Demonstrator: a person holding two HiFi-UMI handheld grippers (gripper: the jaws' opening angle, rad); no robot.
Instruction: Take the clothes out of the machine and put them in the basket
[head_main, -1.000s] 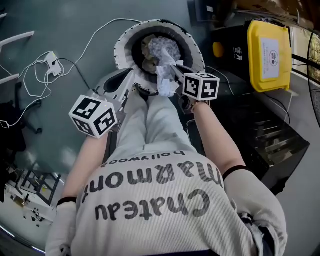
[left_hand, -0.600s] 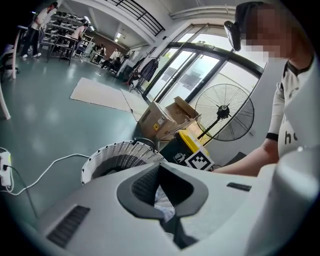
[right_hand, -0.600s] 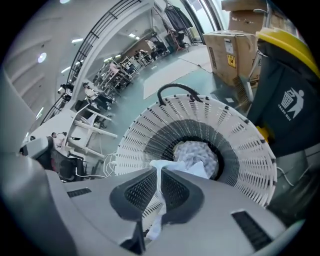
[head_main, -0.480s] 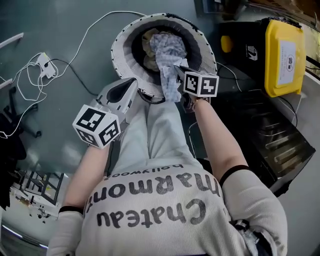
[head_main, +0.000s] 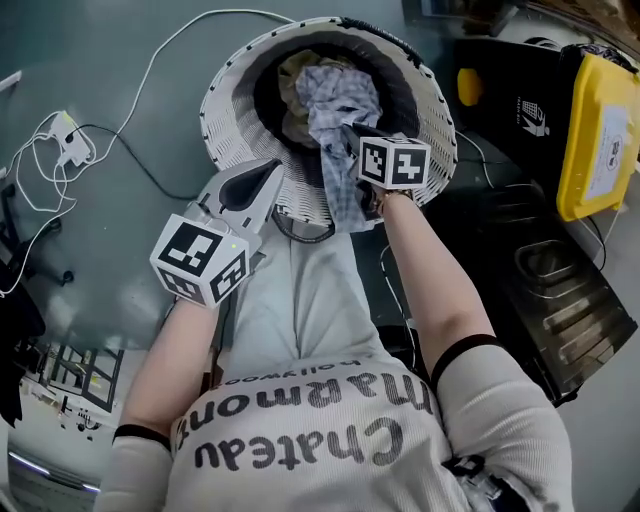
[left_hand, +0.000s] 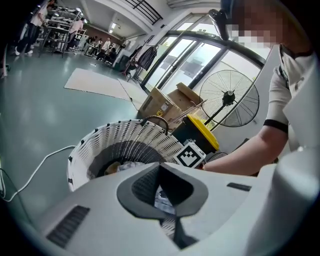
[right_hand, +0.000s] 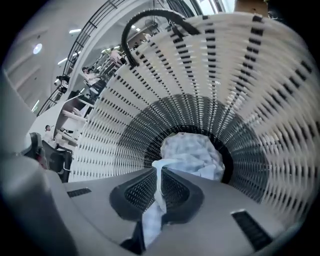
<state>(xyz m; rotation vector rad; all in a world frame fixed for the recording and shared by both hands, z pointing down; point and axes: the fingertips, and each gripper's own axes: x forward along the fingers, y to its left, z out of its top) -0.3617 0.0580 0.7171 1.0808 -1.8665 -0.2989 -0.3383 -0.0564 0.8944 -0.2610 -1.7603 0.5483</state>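
A white woven basket (head_main: 225, 110) stands on the floor ahead of my knees, with crumpled clothes in its bottom. My right gripper (head_main: 348, 133) is over the basket's near rim, shut on a light blue checked cloth (head_main: 340, 110). That cloth lies partly inside the basket and partly drapes down over the rim. In the right gripper view the cloth (right_hand: 192, 155) runs from between the shut jaws of the right gripper (right_hand: 159, 172) into the basket (right_hand: 225, 90). My left gripper (head_main: 268, 167) hovers at the basket's near left rim, shut, holding nothing. The left gripper (left_hand: 160, 166) faces the basket (left_hand: 100, 145).
A black bin with a yellow lid (head_main: 600, 130) stands at the right, and a dark metal unit (head_main: 560, 290) lies nearer me. A white cable and power strip (head_main: 60, 150) trail on the floor at the left. A standing fan (left_hand: 229, 95) and cardboard boxes (left_hand: 170, 102) are beyond the basket.
Both grippers have come down toward the basket. The checked cloth has sunk with the right gripper, more of it now lying inside the basket.
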